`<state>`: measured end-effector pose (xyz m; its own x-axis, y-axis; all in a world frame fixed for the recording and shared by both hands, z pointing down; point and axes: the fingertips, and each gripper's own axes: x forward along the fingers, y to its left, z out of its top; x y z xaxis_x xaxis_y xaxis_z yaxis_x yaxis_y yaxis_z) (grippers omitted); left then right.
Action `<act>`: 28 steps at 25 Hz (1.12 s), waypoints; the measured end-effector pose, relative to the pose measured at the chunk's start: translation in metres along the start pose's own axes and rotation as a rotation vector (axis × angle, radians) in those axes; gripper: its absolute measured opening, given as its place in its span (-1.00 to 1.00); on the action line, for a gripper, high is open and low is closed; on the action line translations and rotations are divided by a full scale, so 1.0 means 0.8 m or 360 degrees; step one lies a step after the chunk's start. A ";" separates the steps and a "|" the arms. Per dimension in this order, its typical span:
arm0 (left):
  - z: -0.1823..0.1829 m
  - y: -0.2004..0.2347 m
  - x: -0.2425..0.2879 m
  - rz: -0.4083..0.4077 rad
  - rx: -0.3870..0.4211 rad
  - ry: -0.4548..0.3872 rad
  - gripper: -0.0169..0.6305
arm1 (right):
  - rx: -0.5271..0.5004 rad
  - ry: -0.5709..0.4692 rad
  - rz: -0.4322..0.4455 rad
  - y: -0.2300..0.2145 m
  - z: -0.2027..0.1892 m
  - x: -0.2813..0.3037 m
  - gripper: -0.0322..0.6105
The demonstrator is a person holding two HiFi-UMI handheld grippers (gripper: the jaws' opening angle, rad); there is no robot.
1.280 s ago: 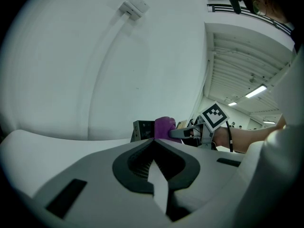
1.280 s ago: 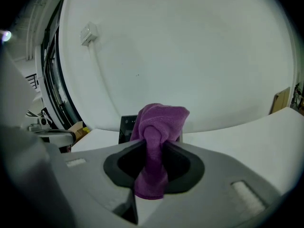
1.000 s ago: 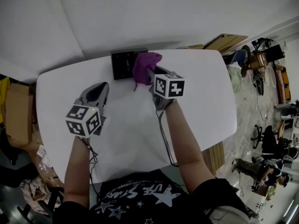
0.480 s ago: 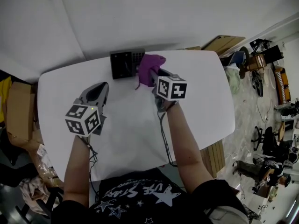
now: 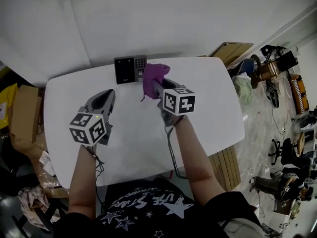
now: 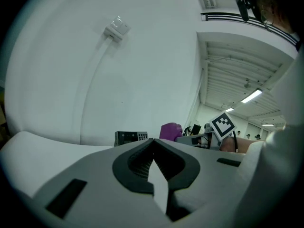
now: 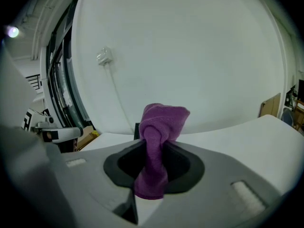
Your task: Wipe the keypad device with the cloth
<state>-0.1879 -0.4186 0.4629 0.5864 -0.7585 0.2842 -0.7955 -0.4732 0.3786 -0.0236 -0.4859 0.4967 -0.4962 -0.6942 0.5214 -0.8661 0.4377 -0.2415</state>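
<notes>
The right gripper [image 5: 157, 85] jaws pinch the purple cloth [image 5: 155, 75]. It has slid off the keypad device [image 5: 130, 69] at 12 o'clock, toward 3 o'clock. One wipe looks done. The left gripper [image 5: 106, 94] jaws are pressed together, empty.

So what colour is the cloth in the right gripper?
Purple; the cloth shows best in the right gripper view.

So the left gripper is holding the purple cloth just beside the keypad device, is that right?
Not quite: the right gripper holds the purple cloth beside the keypad device, as the right gripper view shows; the left gripper is shut and empty.
</notes>
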 end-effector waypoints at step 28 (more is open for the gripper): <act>-0.058 -0.174 -0.111 0.0196 0.0068 -0.0094 -0.93 | -0.0055 -0.0085 0.0398 0.083 -0.067 -0.186 -0.60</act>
<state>-0.1225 -0.2647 0.4257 0.4750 -0.8365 0.2730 -0.8674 -0.3928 0.3057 -0.0040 -0.3233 0.4467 -0.6981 -0.5905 0.4049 -0.7138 0.6183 -0.3290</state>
